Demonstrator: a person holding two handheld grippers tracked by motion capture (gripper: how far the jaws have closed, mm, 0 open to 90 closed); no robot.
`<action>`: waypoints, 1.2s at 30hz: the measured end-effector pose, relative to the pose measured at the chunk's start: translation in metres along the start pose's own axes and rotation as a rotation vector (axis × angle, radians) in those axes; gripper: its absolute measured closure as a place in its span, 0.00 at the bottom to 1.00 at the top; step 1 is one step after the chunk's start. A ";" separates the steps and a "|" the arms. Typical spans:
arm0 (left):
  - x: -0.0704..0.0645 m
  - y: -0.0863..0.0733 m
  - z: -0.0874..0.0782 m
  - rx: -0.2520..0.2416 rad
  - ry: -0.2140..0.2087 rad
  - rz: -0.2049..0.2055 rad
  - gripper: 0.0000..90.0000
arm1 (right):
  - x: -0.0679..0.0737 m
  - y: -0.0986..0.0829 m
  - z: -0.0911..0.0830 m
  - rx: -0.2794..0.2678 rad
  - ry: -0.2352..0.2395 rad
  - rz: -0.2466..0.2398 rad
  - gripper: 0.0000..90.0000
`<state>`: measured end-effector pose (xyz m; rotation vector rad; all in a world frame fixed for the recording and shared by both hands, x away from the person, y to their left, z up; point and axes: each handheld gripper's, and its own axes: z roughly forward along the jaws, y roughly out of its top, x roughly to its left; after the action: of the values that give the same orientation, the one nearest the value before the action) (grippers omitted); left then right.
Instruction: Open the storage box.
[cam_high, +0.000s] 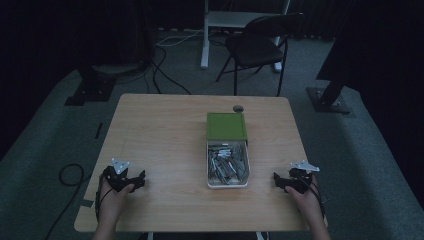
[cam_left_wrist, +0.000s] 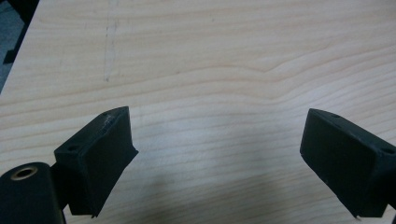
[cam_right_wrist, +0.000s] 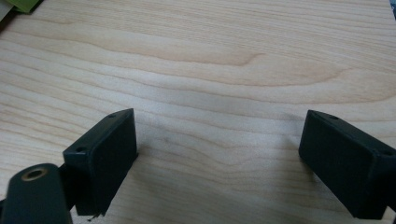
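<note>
While both jaws gape, left gripper (cam_high: 131, 181), right gripper (cam_high: 281, 182), unlabelled tray (cam_high: 227, 184)

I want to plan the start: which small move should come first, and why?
Probably bring the right tool toward the white tray of metal parts. Both tools rest open and empty on the table; the tray lies between them, apart from each.

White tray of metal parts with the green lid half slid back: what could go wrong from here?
1. The white tray is packed with loose metal parts; a pinch may lift several and drop some on the table.
2. The green lid covers the far half, so pushing it may slide the whole tray.
3. The left gripper and right gripper both rest wide open at the near edge, and the dim light makes single parts hard to pick out.
</note>
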<state>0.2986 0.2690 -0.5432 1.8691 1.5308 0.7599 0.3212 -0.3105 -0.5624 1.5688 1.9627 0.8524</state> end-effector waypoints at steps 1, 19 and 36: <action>0.001 -0.002 0.002 0.007 -0.004 -0.011 0.11 | 0.000 0.000 0.000 0.000 0.000 0.000 0.12; 0.013 -0.009 0.006 0.054 0.072 -0.045 0.12 | 0.000 0.000 0.000 0.000 0.000 0.001 0.12; 0.012 -0.009 0.010 0.074 0.048 -0.107 0.11 | 0.000 0.000 0.000 0.000 0.000 0.001 0.12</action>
<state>0.3019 0.2813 -0.5560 1.8166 1.6955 0.7128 0.3211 -0.3105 -0.5624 1.5696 1.9628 0.8525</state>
